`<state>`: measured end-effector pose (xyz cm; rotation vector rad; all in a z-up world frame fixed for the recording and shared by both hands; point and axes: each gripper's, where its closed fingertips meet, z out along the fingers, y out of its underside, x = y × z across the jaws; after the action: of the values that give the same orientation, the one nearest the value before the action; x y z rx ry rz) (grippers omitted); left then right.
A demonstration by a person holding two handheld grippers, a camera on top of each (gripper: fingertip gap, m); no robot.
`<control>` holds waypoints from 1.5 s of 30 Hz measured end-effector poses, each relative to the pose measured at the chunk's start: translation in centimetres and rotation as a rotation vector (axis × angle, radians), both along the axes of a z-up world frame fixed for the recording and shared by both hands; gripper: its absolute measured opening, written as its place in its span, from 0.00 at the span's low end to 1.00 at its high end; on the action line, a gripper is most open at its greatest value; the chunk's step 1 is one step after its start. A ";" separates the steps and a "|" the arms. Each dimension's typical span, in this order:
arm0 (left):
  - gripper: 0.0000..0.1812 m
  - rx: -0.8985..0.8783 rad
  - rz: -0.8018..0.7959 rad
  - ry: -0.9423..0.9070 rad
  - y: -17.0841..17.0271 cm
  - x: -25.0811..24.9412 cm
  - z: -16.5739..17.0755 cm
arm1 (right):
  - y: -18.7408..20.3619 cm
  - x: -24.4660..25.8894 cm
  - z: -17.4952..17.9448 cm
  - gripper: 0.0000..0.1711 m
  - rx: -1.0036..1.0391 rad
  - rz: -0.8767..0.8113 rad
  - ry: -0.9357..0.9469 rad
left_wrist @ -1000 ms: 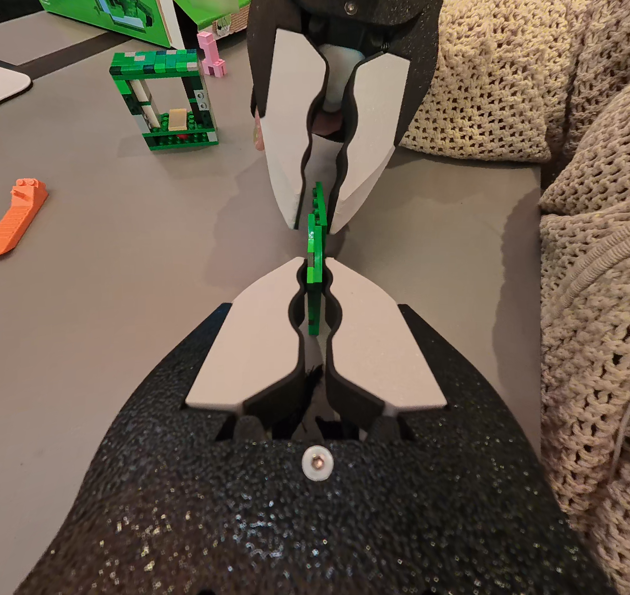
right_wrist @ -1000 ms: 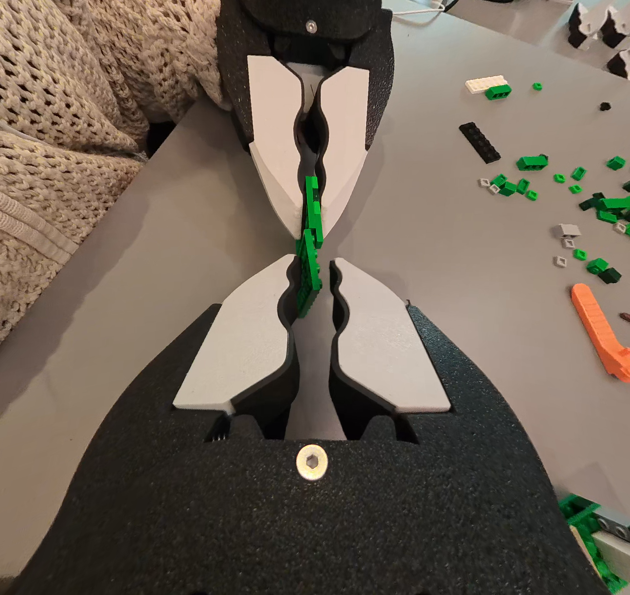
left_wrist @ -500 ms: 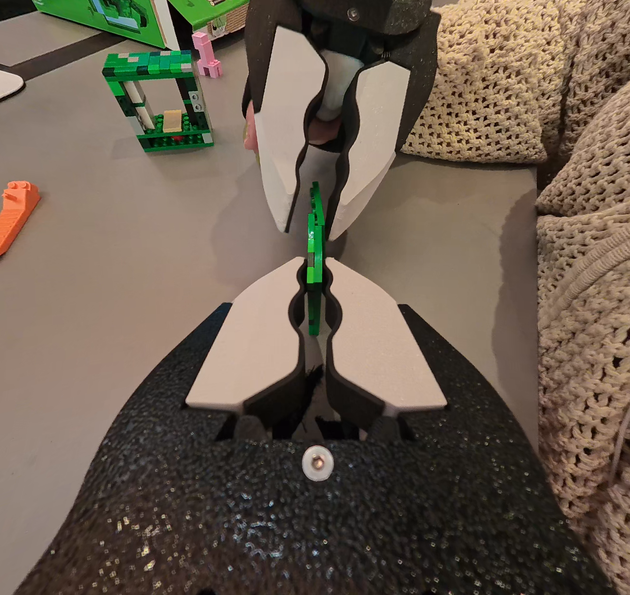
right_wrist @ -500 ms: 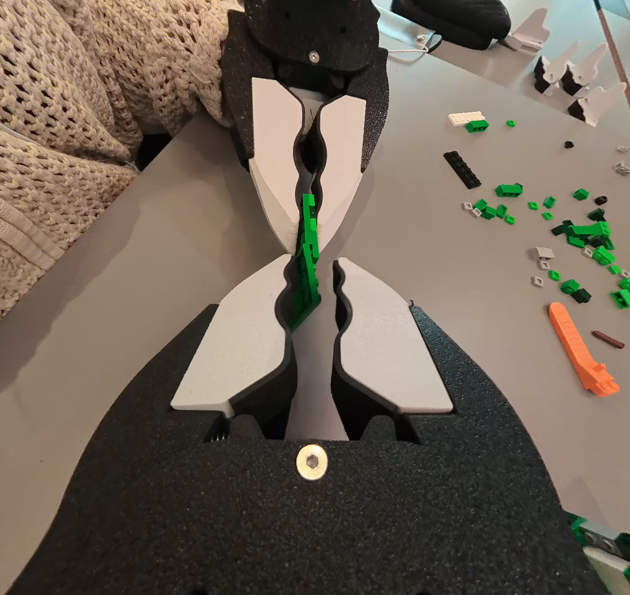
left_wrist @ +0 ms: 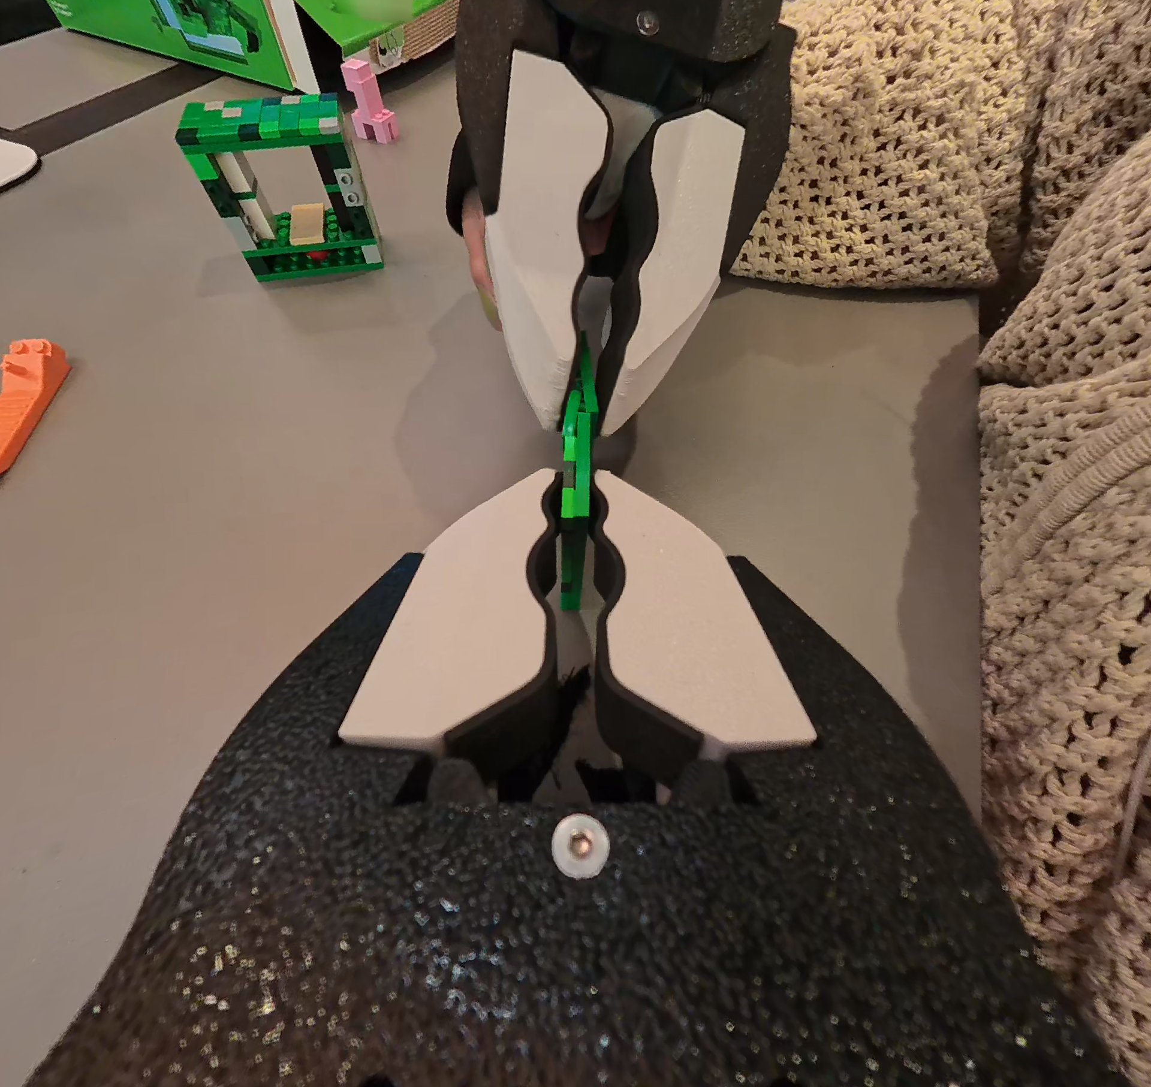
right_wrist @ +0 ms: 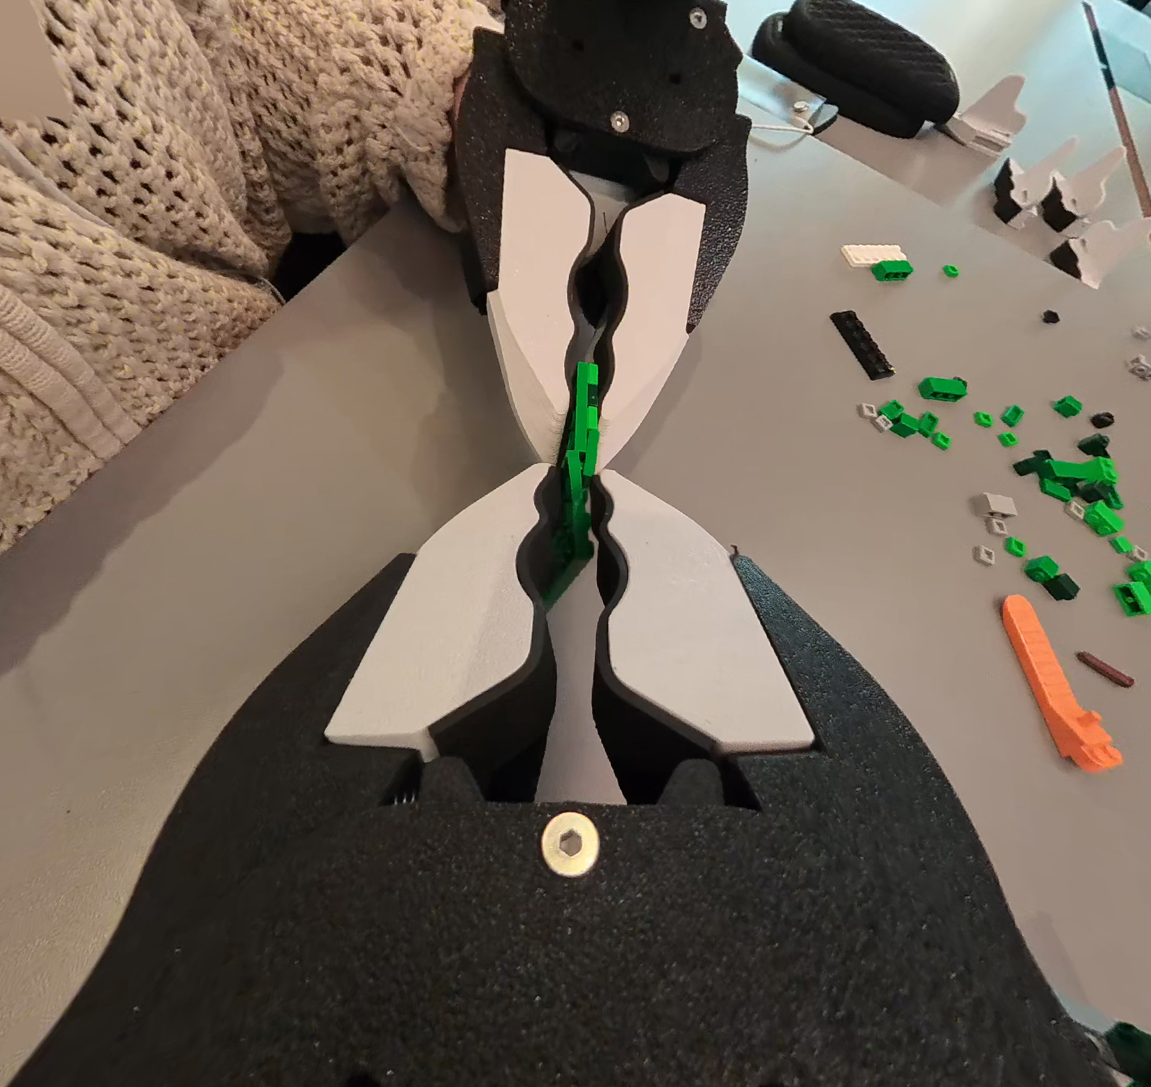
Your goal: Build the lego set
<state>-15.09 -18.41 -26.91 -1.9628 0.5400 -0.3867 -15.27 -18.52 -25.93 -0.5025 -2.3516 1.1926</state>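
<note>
**Both grippers clamp one green plate stack**

Left gripper (left_wrist: 576, 497) is closed on the green plates (left_wrist: 574, 522), held edge-up above the table (left_wrist: 187, 497). Facing it tip to tip, the right gripper (left_wrist: 579, 416) pinches the plates' far end; its own view shows the fingers (right_wrist: 461, 609) nipping the stack (right_wrist: 576, 497). Beyond the plates, left: orange separator (left_wrist: 28, 400), green frame build (left_wrist: 280, 185), pink figure (left_wrist: 370, 101), green box (left_wrist: 187, 5) with printing. Right of the plates in the right view: loose bricks (right_wrist: 1071, 484). Knit sleeves (left_wrist: 1059, 497) beside both.
</note>
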 end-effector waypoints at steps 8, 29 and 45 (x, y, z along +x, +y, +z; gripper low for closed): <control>0.03 0.005 0.018 0.001 0.1 -0.1 0.0 | 0.1 -0.1 -0.1 0.04 -0.030 -0.034 -0.018; 0.04 0.150 -0.028 0.066 0.3 0.7 1.4 | -0.2 0.3 -0.2 0.04 -0.019 0.017 -0.040; 0.03 0.097 0.016 0.029 0.7 0.3 1.4 | 0.2 0.0 -0.1 0.03 -0.045 -0.013 -0.034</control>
<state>-14.82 -17.75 -25.55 -1.8809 0.5509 -0.3172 -15.28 -18.36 -26.06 -0.5563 -2.3508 1.2433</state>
